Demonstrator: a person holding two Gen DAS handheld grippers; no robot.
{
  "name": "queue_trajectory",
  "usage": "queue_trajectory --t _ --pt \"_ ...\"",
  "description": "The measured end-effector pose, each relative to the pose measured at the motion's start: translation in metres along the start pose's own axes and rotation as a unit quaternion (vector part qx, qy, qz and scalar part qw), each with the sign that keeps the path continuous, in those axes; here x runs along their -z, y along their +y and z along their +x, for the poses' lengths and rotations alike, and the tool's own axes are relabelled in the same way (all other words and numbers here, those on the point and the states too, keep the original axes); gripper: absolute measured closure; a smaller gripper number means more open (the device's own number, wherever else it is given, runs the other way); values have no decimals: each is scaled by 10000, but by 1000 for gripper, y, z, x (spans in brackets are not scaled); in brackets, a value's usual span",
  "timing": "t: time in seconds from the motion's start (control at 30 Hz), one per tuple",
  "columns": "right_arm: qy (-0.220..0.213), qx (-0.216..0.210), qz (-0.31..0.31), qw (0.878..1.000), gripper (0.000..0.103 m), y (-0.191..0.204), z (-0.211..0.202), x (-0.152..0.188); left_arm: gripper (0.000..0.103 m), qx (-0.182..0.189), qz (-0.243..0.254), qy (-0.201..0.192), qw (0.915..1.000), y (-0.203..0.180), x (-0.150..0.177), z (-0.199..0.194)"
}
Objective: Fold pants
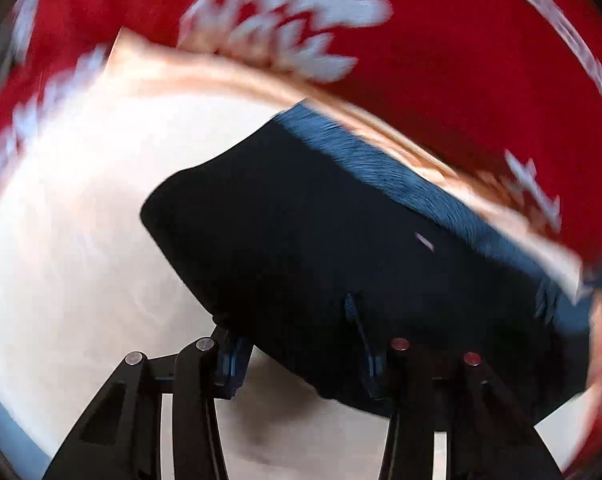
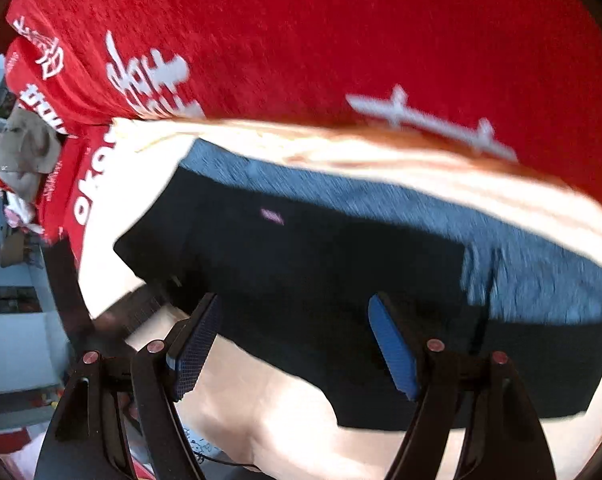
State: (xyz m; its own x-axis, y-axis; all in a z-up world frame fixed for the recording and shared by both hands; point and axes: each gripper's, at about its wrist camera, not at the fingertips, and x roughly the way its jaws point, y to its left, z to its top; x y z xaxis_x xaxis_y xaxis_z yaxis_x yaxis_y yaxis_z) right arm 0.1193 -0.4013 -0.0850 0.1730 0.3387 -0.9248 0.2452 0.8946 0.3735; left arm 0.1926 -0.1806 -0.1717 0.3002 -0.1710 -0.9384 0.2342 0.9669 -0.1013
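- The dark pants (image 1: 301,240) are lying on a pale, cream tabletop (image 1: 81,240), directly ahead of both tongs; a red banner with white lettering (image 1: 441,60) is hanging or draping beyond the far edge of the table.
- The garment is showing a near-black body and a lighter blue-grey band (image 2: 361,208) along its far side, with a small pale tag (image 2: 272,216) on the dark part. Both views are smearing with motion, so seams and waistband are not resolving.
- The left gripper (image 1: 297,348) is standing wide apart, blue pads either side of the near hem of the cloth. The dark fabric is lying over or between the fingers, but no pinch is visible; it is gripping nothing that I can confirm.
- The right gripper (image 2: 301,344) is likewise spread wide, its blue pads (image 2: 393,348) straddling the near edge of the pants, nothing clamped.
- Handling judgement: the fabric is looking soft, limp and light, likely a knit. It is going to sag and drag rather than hold shape, and stacked layers may be slipping against each other.
- Recommended hold: the near edge just ahead of each tong, taking all layers together, well apart along the hem so the fold is carrying over evenly toward the blue-grey band.
- Risk: catching only the top layer, leaving the lower one behind.
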Motion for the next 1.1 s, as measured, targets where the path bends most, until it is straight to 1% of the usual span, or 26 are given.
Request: queue_trajectory --t 0.07,0.13,0.2,0.23,0.27,0.33,0.37,0.43,0.47,0.5,0.57,0.63,0.67,0.73,0.77,0.8,0.83,0.87,0.9,0.97,1.03,1.1 --pt "49 -201 -66 9998 24 12 1 -22 58 -357 772 -328 9958 -22 9 -7" --pt "198 -488 -102 9986 24 25 6 -42 58 -551 1271 -516 9890 -36 18 -10" --pt "387 -831 -161 9957 24 42 12 -64 58 -664 1566 -631 9834 -41 23 -12" --pt "452 -909 -217 9946 24 51 15 -71 58 -691 1671 -667 9813 -43 26 -12" --pt "632 -989 -373 9924 24 66 22 -82 58 -695 1708 -680 9805 -44 26 -12" --pt "833 -908 -667 9901 24 92 36 -91 58 -703 1787 -699 9789 -43 26 -13" --pt "1047 -865 -952 9861 24 111 46 -96 58 -709 1831 -714 9779 -43 27 -13" --pt "1331 -848 -1257 9794 24 136 64 -101 58 -750 1958 -760 9748 -50 26 -12" --pt "1537 -799 -1450 9742 24 152 78 -101 58 -777 2036 -790 9728 -51 27 -13" --pt "1647 -747 -1549 9712 24 159 86 -102 58 -797 2083 -807 9715 -52 27 -13" --pt "1944 -525 -1834 9622 24 181 110 -100 58 -826 2168 -829 9692 -53 29 -13" --pt "2162 -364 -1990 9552 24 191 126 -98 58 -839 2217 -849 9678 -54 31 -14" --pt "2286 -218 -2040 9517 24 195 136 -96 58 -840 2226 -846 9676 -54 31 -15" --pt "2477 52 -2038 9471 24 193 150 -93 58 -824 2236 -834 9676 -54 33 -16" --pt "2572 118 -1993 9455 25 189 156 -92 58 -793 2246 -802 9679 -54 32 -15" --pt "2623 97 -1942 9452 34 185 158 -89 58 -763 2250 -744 9685 -54 30 -13" --pt "2660 -54 -1842 9462 65 179 159 -87 58 -729 2257 -692 9690 -55 30 -13" --pt "2641 -180 -1735 9486 77 175 157 -86 58 -717 2301 -755 9676 -58 31 -18" --pt "2495 -203 -1718 9528 83 171 150 -85 58 -709 2350 -809 9660 -61 31 -23" --pt "2214 -360 -1780 9581 83 166 134 -83 58 -628 2345 -875 9661 -68 27 -34" --pt "2029 -537 -1769 9616 83 160 118 -82 58 -519 2310 -988 9665 -76 23 -50" --pt "1797 -833 -1667 9659 83 151 97 -83 58 -450 2328 -1107 9652 -85 22 -64"
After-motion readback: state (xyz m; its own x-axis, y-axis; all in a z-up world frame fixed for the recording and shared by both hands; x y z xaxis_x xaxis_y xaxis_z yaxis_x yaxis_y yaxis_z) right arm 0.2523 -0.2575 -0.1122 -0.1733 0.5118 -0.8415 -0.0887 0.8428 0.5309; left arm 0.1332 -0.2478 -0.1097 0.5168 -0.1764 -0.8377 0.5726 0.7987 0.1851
